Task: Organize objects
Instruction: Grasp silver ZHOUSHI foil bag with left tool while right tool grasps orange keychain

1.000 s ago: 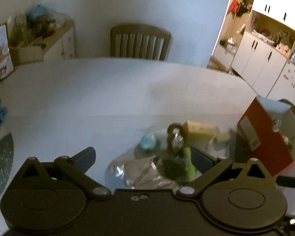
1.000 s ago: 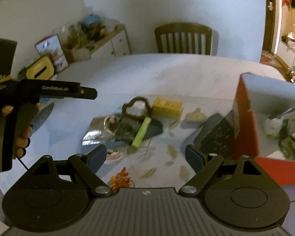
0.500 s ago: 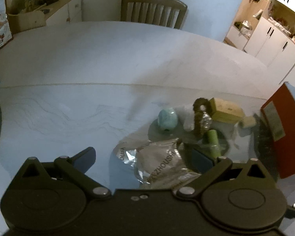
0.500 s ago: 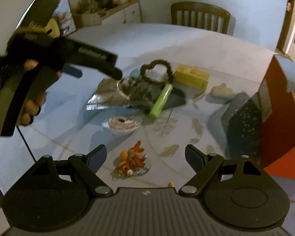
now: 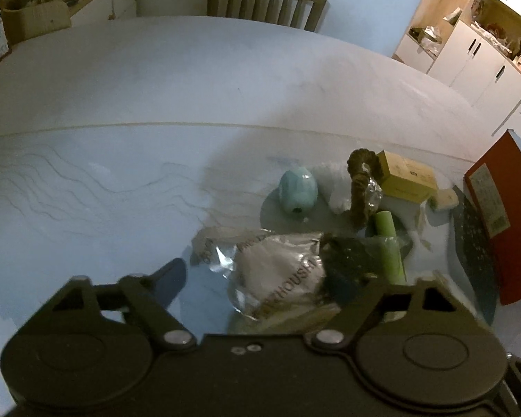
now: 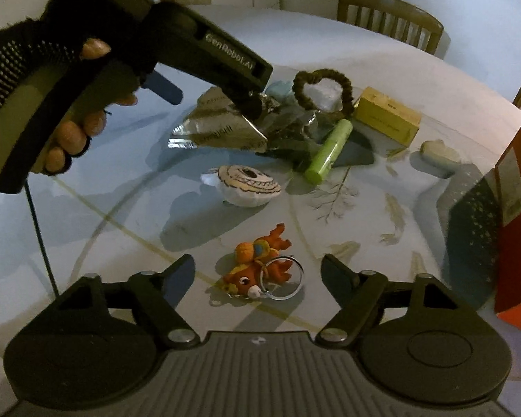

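Small objects lie on a round glass tabletop. My left gripper [image 5: 260, 278] is open just above a silver foil packet [image 5: 278, 271], which also shows in the right wrist view [image 6: 215, 128]. Behind the packet lie a green tube [image 5: 387, 243], a brown scrunchie [image 5: 361, 180], a light-blue egg-shaped object [image 5: 297, 191] and a yellow box [image 5: 406, 177]. My right gripper [image 6: 257, 274] is open and empty, low over an orange plush keychain [image 6: 257, 264]. A white patterned pouch [image 6: 243, 184] lies between the keychain and the packet.
A red box [image 6: 517, 187] stands open at the right edge of the table [image 5: 156, 87]. A wooden chair [image 5: 265, 0] stands at the far side. A cabinet with clutter [image 5: 69, 3] is at the back left, white kitchen cabinets [image 5: 476, 66] at the back right.
Both grippers have come lower and closer to the objects. The left one now hangs over the foil packet, the right one over the orange keychain. Both stay open.
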### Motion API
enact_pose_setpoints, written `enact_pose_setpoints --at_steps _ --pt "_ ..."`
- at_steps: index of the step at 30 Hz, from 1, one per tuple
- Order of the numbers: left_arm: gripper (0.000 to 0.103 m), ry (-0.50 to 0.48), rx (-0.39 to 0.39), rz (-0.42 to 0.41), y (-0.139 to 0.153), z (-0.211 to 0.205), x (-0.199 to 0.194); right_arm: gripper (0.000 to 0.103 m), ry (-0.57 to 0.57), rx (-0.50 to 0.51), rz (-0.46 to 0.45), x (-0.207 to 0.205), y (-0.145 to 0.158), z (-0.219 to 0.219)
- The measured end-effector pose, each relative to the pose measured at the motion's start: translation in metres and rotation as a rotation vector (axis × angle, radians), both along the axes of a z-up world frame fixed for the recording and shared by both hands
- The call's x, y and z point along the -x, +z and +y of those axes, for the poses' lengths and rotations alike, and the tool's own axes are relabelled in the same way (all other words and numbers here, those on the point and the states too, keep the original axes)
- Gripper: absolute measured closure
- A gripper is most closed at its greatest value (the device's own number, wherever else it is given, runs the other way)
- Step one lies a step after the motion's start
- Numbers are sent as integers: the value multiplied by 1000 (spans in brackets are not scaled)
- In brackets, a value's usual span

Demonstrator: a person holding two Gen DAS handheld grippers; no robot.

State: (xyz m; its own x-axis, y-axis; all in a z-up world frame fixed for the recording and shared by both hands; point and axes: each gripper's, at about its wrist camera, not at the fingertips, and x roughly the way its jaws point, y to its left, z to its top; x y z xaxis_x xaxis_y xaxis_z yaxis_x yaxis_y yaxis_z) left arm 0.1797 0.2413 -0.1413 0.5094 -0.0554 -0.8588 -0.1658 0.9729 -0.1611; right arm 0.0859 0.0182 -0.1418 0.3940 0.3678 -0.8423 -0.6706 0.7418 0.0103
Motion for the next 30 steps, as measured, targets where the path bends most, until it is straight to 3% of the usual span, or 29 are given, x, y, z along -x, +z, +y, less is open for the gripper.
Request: enact_pose_setpoints --at_steps 5,9,13,23,30 --pt "47 -5 38 2 -2 3 4 36 0 5 -9 0 -4 2" --pt "52 -4 43 -2 -2 3 6 44 -2 -1 -19 0 -4 3" --pt "53 4 59 -4 -1 5 9 54 -4 -9 -22 1 -3 3" --pt "54 -7 106 -13 10 6 27 56 -22 -25 -24 1 1 -3" --pt "54 -38 93 -32 40 -8 38 57 -45 -85 -48 4 30 -23"
